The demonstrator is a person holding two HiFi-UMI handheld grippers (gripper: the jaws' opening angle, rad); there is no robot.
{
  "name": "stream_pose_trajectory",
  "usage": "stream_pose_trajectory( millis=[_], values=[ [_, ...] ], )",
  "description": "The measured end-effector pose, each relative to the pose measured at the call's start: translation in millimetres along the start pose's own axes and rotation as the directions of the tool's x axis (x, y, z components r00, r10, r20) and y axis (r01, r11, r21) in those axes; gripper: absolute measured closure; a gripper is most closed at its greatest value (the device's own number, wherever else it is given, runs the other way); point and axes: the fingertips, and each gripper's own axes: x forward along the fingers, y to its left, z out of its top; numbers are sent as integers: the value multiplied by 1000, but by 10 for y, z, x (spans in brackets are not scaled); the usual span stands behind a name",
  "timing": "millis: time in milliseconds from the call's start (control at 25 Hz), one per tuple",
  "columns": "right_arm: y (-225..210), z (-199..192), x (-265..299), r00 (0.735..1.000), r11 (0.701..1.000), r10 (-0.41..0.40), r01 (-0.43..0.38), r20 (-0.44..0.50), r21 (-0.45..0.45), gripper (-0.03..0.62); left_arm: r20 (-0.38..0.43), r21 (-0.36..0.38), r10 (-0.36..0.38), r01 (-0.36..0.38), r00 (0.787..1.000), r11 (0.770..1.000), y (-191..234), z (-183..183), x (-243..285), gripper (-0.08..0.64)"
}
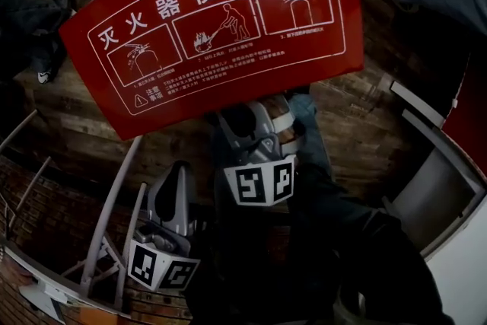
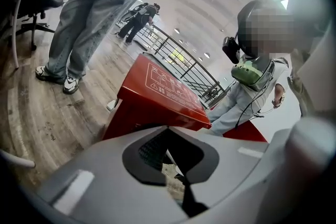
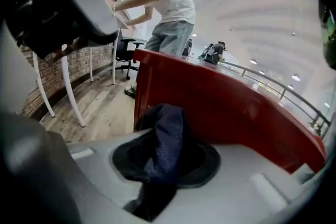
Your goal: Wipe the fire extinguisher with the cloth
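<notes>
A red fire-extinguisher box point(image 1: 221, 27) with white instruction pictures on its lid fills the top of the head view. No extinguisher itself shows in any view. My right gripper point(image 1: 262, 118) points up under the lid's near edge and is shut on a dark blue cloth point(image 3: 170, 118), which bunches between its jaws and hangs toward the camera. The box's red front wall point(image 3: 226, 107) stands just beyond the cloth. My left gripper point(image 1: 176, 173) is lower and to the left, short of the box point(image 2: 157, 94). Its jaws point(image 2: 170, 157) stand together with nothing between them.
A person in jeans and trainers point(image 2: 89, 18) stands on the wooden floor behind the box, near an office chair point(image 2: 37, 8). White table legs point(image 3: 68, 86) and a brick wall lie to the left. A grey cabinet point(image 1: 434, 186) stands at the right, a railing point(image 2: 178, 57) beyond.
</notes>
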Motion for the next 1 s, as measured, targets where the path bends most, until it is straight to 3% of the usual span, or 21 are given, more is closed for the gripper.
stream_pose_trajectory(
  millis=[120, 240, 320, 440, 560, 680, 760, 880, 1000],
  values=[
    [-352, -512, -76, 993, 998, -61, 63, -104, 12, 511, 11, -11, 9, -9, 1000, 1000, -2, -33, -31, 569],
    [-803, -1099, -153, 960, 983, -156, 173, -231, 55, 511, 21, -22, 23, -22, 1000, 1000, 20, -74, -88, 569],
    [-878, -1243, -103, 950, 979, -183, 200, -253, 43, 511, 23, -29, 32, -32, 999, 999, 50, -129, -117, 569],
    [-544, -1080, 138, 968, 989, -128, 142, -218, 48, 511, 13, -40, 39, -39, 999, 998, 65, -244, -132, 569],
    [32, -639, 440, 989, 998, 3, 5, -149, 56, 511, 9, -40, 40, -39, 999, 998, 50, -284, -141, 569],
    [507, -220, 650, 992, 994, 104, -106, -68, -16, 511, 18, -38, 50, -49, 999, 998, 78, -256, -183, 569],
    [622, -143, 694, 991, 989, 129, -132, -47, -66, 511, 23, -45, 60, -58, 998, 997, 91, -244, -232, 569],
    [455, -514, 690, 989, 990, 98, -109, -111, -93, 511, 26, -49, 62, -61, 998, 997, 89, -233, -269, 569],
    [-10, -1181, 632, 972, 996, -1, -20, -234, -90, 511, 27, -48, 60, -58, 998, 997, 140, -260, -260, 569]
  ],
)
